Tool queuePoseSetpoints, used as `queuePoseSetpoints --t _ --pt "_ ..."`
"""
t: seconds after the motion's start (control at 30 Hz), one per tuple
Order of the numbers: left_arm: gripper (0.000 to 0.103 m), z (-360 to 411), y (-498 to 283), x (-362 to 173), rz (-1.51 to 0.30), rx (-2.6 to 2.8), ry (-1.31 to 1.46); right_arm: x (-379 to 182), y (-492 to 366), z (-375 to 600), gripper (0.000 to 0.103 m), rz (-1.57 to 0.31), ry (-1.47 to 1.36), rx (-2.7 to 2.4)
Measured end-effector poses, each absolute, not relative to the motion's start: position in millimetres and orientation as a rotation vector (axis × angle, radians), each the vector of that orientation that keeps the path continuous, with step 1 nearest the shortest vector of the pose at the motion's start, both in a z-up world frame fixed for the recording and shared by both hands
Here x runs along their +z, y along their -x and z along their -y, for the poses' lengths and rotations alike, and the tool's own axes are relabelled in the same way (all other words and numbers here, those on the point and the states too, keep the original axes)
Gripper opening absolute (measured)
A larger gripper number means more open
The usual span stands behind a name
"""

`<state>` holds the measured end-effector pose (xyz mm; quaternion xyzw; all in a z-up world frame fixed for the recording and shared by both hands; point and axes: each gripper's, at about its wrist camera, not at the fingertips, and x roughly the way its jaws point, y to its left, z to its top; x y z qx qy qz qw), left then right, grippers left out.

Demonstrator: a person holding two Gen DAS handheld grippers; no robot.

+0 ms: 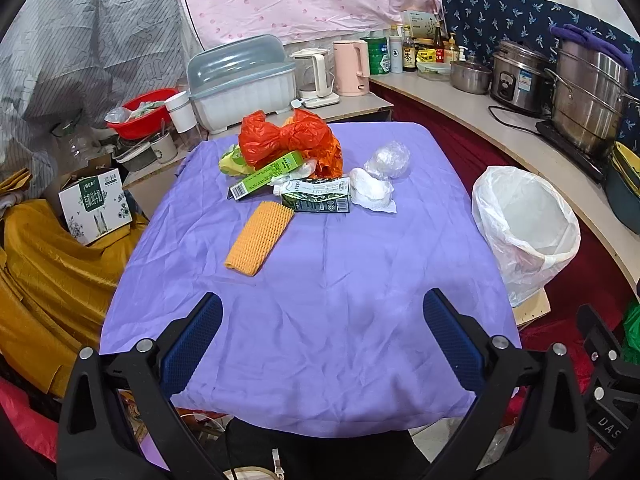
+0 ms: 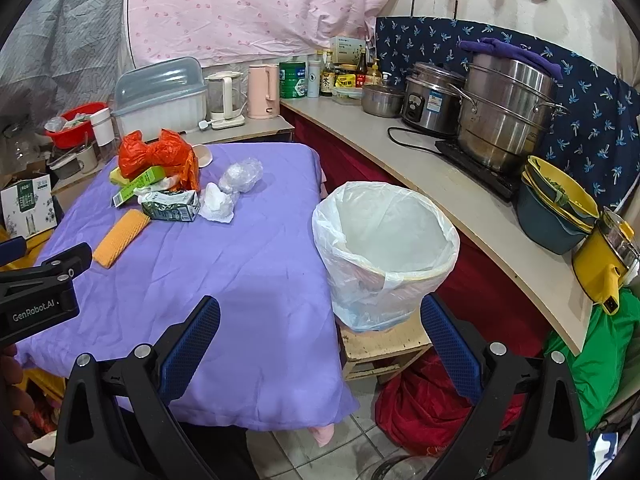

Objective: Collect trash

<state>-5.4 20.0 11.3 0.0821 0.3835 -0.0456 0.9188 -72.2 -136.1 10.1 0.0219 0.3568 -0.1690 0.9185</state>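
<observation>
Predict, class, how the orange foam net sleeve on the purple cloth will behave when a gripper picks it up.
The orange foam net sleeve looks like open-mesh foam, so it is probably very light and squashes between the fingers. It lies flat and long, so gripped at one end it may droop. Its ribbed surface suggests little slipping.

Purple cloth (image 1: 320, 320), orange plastic bag (image 1: 288, 138), yellow-orange foam net (image 1: 258, 238), white bin liner (image 2: 384, 248), pink dotted sheet (image 2: 248, 4), blue-padded fingers (image 1: 192, 344).

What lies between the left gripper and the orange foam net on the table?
Only bare purple cloth. In the left wrist view, nothing sits between the open left gripper and the foam net.
</observation>
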Motion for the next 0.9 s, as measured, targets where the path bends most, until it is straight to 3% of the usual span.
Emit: queuePoseSetpoints --t 0.9 --pt "0.096 -21.5 10.0 12.3 -0.787 -0.088 -0.170 11.3 70.4 132.8 0.096 -0.730 -0.047 -0.345"
